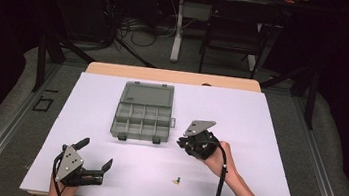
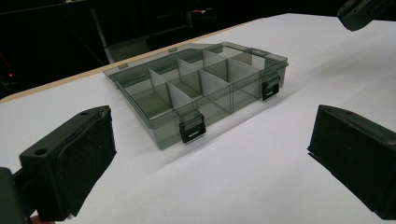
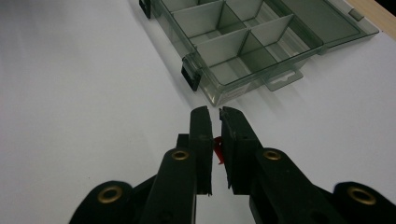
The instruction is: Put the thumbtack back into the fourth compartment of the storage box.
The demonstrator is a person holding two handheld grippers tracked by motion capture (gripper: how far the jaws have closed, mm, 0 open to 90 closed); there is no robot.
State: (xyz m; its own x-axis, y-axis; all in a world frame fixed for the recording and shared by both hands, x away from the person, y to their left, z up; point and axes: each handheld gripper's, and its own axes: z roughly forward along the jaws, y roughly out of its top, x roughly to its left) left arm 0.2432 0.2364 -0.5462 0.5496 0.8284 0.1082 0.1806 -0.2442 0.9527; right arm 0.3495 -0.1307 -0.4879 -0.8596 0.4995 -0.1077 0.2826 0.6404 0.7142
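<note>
While the right gripper (image 1: pixel 183 142) hangs above the white table sheet (image 1: pixel 258 138) just to the right of the compartment box (image 1: pixel 143 112), its 2 jaws stand almost together, pinched on a small red piece (image 3: pixel 217 149) that shows as a sliver between the pads in the right gripper view. What the red piece is cannot be told; it is too small and mostly hidden by the pads. From the high view, the person's right hand (image 1: pixel 218 159) wraps the gripper's body, with the grey three-cornered plate on top and the cable trailing back along the forearm.

The box is a smoky, see-through organiser lying open near the middle of the sheet, lid flat behind the tray toward the far edge. The tray is split by dividers into 2 rows of cells, and 2 black latches (image 2: pixel 192 129) sit on its near wall. In the right gripper view the jaw tips point at the tray's near right corner, close to it but apart.

The left gripper (image 1: pixel 95 155) sits at the near left corner of the sheet, well apart from the box, its jaws spread wide with nothing between them; the left gripper view looks between the pads at the box.

A tiny green-and-yellow piece (image 1: pixel 177 180) lies loose on the sheet near the front edge, between the 2 hands.
</note>
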